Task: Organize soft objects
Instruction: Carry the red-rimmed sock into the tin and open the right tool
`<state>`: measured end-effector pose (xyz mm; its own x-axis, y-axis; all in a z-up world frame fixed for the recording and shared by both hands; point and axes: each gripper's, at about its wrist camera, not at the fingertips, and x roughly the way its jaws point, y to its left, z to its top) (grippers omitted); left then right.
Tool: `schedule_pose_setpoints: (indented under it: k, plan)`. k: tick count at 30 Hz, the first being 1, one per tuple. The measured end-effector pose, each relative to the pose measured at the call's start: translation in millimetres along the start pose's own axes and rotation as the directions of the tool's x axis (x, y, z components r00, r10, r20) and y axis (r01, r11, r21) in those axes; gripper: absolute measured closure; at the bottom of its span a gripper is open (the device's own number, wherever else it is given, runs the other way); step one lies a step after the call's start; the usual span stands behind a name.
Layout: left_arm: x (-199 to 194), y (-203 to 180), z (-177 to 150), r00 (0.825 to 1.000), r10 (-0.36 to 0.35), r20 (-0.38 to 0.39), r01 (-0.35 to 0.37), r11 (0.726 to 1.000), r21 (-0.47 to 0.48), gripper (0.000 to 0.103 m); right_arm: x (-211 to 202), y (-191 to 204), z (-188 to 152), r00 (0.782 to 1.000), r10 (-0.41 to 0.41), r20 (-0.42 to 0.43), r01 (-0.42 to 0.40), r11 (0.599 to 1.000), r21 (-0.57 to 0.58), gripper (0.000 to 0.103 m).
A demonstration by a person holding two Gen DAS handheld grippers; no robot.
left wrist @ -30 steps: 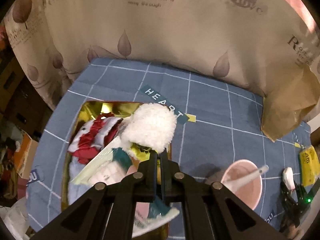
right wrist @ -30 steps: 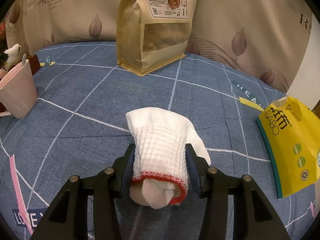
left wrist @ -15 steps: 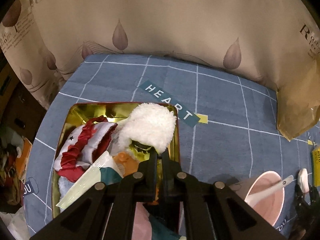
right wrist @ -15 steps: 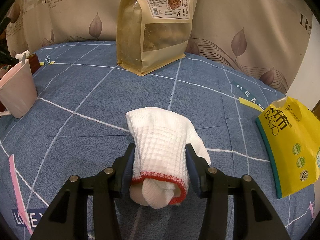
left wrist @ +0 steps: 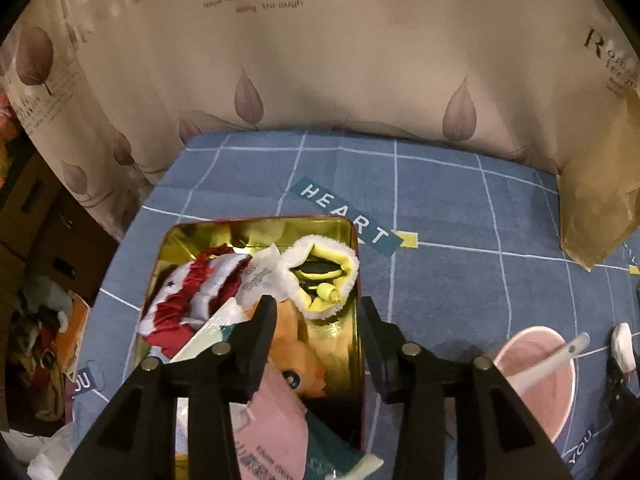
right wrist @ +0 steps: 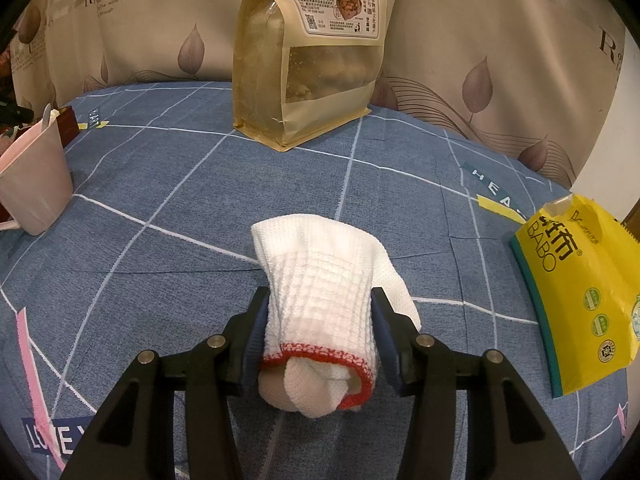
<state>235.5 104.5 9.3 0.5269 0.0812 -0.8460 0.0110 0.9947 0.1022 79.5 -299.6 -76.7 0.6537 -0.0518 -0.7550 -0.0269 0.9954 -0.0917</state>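
A gold tin with a red rim lies on the blue checked cloth. In it sit a white fluffy toy with a yellow inside, a red-and-white frilled cloth, an orange plush and pink packets. My left gripper hangs just above the tin; its jaws are opening and nothing is pressed between them. In the right wrist view my right gripper is shut on a rolled white waffle cloth with a red hem, which rests on the cloth-covered table.
A pink cup with a white spoon stands right of the tin, also the pink cup at the left of the right wrist view. A tall kraft snack bag stands at the back. A yellow packet lies at the right. A leaf-print drape backs the table.
My left gripper's jaws have parted and let go of the white fluffy toy, which now lies in the tin with its yellow inside showing. The right gripper has not moved.
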Motion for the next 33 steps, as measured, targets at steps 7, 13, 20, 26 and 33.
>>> schedule_pose_setpoints:
  k: [7, 13, 20, 26, 33]
  plan:
    - [-38.6, -3.2, -21.4, 0.996, 0.04, 0.083, -0.041, 0.999, 0.008, 0.06, -0.1, -0.1, -0.2, 1.0, 0.0, 0.001, 0.0, 1.0, -0.002, 0.056]
    - [-67.5, 9.8, -64.9, 0.989, 0.078, 0.122, -0.08, 0.997, 0.012, 0.06, -1.3, 0.7, -1.1, 1.0, 0.0, 0.005, 0.0, 1.0, -0.003, 0.057]
    - [-93.5, 48.5, -121.5, 0.976, 0.182, 0.118, -0.172, 0.981, -0.09, 0.052, -8.6, -0.9, -0.3, 1.0, 0.02, 0.016, -0.02, 1.0, 0.013, 0.065]
    - [-94.8, 78.4, -143.4, 0.973, 0.216, 0.087, -0.197, 0.962, -0.187, 0.052, -39.5, 10.8, 20.8, 0.997, 0.035, 0.065, -0.037, 0.999, 0.021, 0.065]
    - [-98.0, 104.6, -155.2, 0.973, 0.22, 0.067, -0.196, 0.946, -0.259, 0.052, -87.1, 59.7, 67.6, 0.979, 0.152, 0.134, -0.151, 0.988, -0.022, 0.065]
